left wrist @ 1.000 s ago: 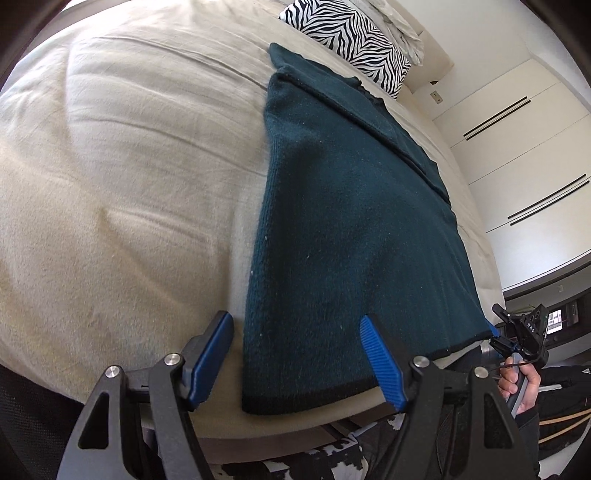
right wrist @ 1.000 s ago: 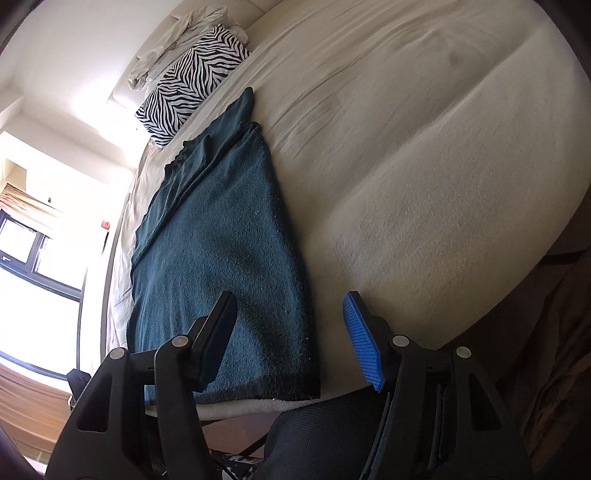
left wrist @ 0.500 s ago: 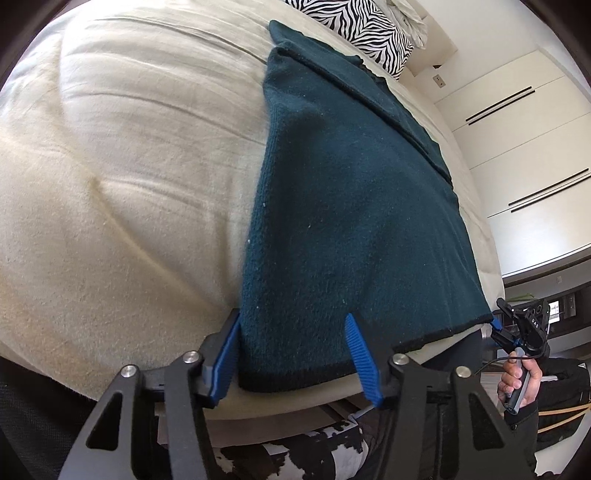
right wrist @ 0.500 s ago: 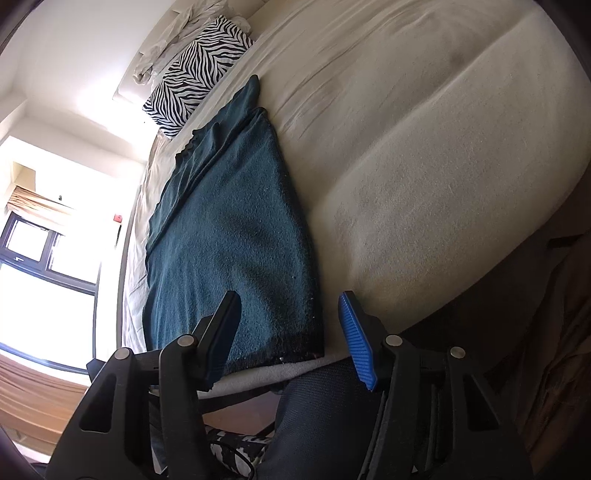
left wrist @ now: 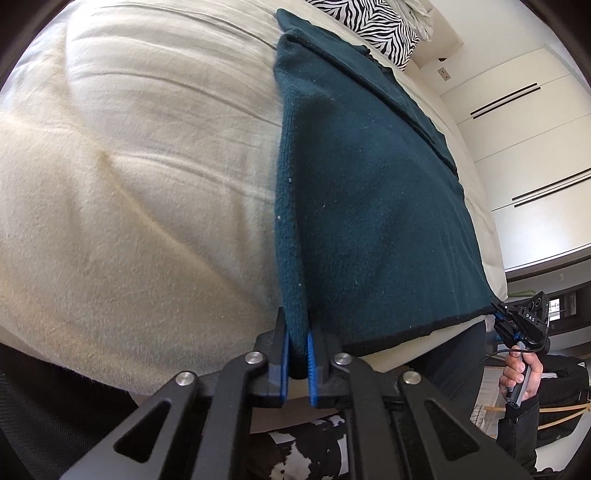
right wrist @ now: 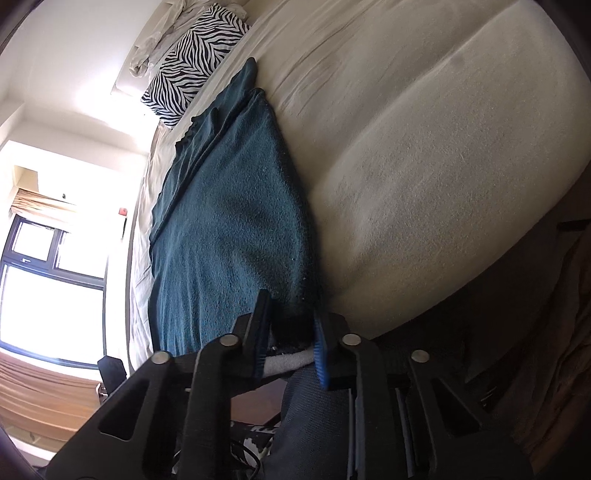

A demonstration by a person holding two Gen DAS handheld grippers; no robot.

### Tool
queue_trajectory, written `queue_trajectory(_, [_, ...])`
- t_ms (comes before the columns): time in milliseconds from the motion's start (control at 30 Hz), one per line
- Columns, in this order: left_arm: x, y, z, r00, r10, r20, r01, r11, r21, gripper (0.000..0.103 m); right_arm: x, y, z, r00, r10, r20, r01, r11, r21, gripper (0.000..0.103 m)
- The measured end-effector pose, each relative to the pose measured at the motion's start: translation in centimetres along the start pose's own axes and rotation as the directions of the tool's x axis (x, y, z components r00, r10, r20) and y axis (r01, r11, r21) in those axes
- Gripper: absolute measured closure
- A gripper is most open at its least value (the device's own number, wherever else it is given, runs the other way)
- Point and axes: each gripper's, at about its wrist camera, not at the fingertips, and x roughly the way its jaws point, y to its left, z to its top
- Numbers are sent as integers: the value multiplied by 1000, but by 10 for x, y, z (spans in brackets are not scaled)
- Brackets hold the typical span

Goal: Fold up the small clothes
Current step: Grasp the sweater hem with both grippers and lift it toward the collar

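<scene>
A dark teal knit garment [left wrist: 369, 206] lies flat along the cream bed [left wrist: 147, 166], its black-trimmed hem at the near edge. My left gripper [left wrist: 296, 336] is shut on the hem's near-left corner, with cloth bunched up between the blue pads. In the right wrist view, the right gripper [right wrist: 291, 325] is shut on the garment's [right wrist: 229, 240] other hem corner at the mattress edge. From the left wrist view that right gripper [left wrist: 498, 314] shows at the hem's far right end, with a hand [left wrist: 517, 369] on its handle.
A zebra-print pillow [left wrist: 373, 26] and crumpled white cloth [right wrist: 155, 48] lie at the head of the bed. White wardrobe doors [left wrist: 524, 147] stand past one side and a bright window [right wrist: 44, 277] past the other. Broad cream bedding lies beside the garment.
Both grippers went from wide open astride the hem corners to shut on them. Each pinches a fold of the teal cloth. The garment lies as before.
</scene>
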Motion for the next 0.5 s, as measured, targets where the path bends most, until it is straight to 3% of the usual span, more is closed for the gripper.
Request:
queue_trajectory(167, [-11, 7, -1, 999, -31, 28, 32, 999, -25, 96, -3, 11, -1, 1000, -19, 15, 19, 999, -45, 96])
queue_trajectory(300, [-29, 9, 1, 992, -101, 71, 104, 994, -36, 96, -11, 22, 2, 999, -2, 34, 5, 998, -65, 97])
queue_trajectory(400, [-46, 8, 8, 975, -191, 117, 199, 978, -58, 96, -18, 33, 7, 997, 45, 56, -41, 996, -75, 97])
queue_trajectory(500, [-63, 5, 20, 946, -273, 175, 288, 955, -66, 96, -23, 47, 15, 992, 93, 84, -86, 993, -85, 97])
